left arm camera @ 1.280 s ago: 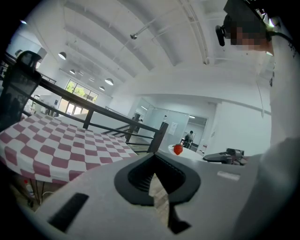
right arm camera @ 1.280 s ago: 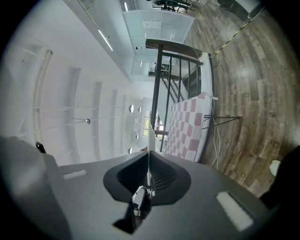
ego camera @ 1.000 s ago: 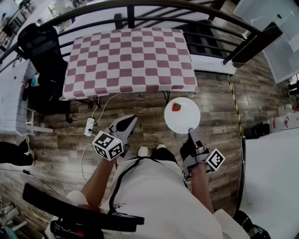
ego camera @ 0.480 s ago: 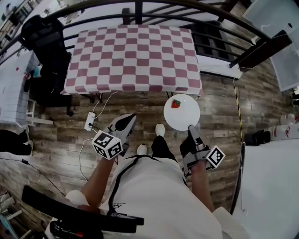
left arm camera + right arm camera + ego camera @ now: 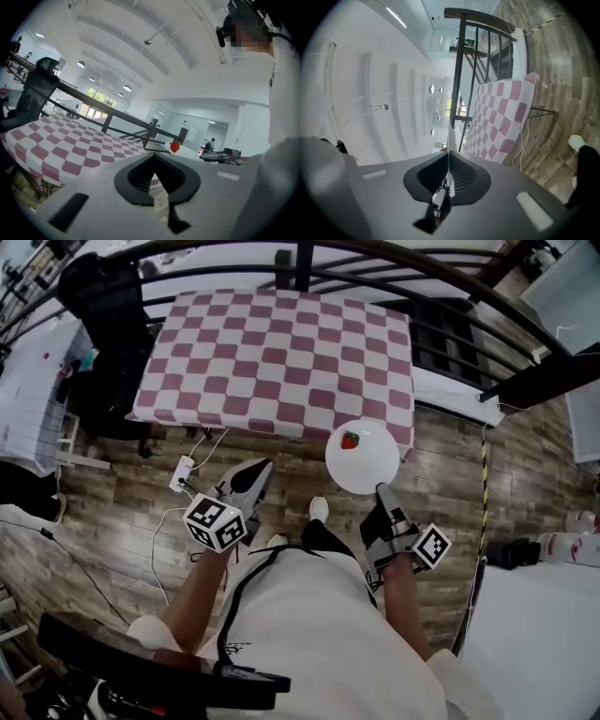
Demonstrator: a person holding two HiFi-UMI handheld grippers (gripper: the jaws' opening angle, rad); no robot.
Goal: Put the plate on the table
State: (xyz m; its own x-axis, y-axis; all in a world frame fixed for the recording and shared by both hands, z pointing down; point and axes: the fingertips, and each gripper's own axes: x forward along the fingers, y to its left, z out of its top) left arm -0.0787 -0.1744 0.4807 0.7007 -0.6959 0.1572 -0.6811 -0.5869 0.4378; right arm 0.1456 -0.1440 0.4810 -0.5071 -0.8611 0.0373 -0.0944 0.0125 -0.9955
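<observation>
A white plate point(image 5: 366, 463) with a red strawberry point(image 5: 351, 440) on it hangs level just off the near right corner of the table, which wears a pink-and-white checked cloth point(image 5: 272, 352). My right gripper point(image 5: 382, 490) is shut on the plate's near rim. In the right gripper view the plate point(image 5: 450, 133) shows edge-on as a thin white sliver pinched at the right gripper point(image 5: 448, 153). My left gripper point(image 5: 261, 471) is shut and empty, held over the floor left of the plate. The left gripper view shows the left gripper point(image 5: 153, 159), the strawberry point(image 5: 174, 147) and the cloth point(image 5: 56, 140).
A dark curved railing point(image 5: 394, 263) runs behind the table. A black chair point(image 5: 103, 296) stands at its left end. A power strip with cables point(image 5: 181, 474) lies on the wooden floor before the table. The person's shoe point(image 5: 319, 509) is just short of the table. White tables point(image 5: 534, 634) flank the scene.
The person has stepped toward the table. The plate, held in the right gripper, has come from over the floor up to the table's near right corner. The left gripper kept its pose.
</observation>
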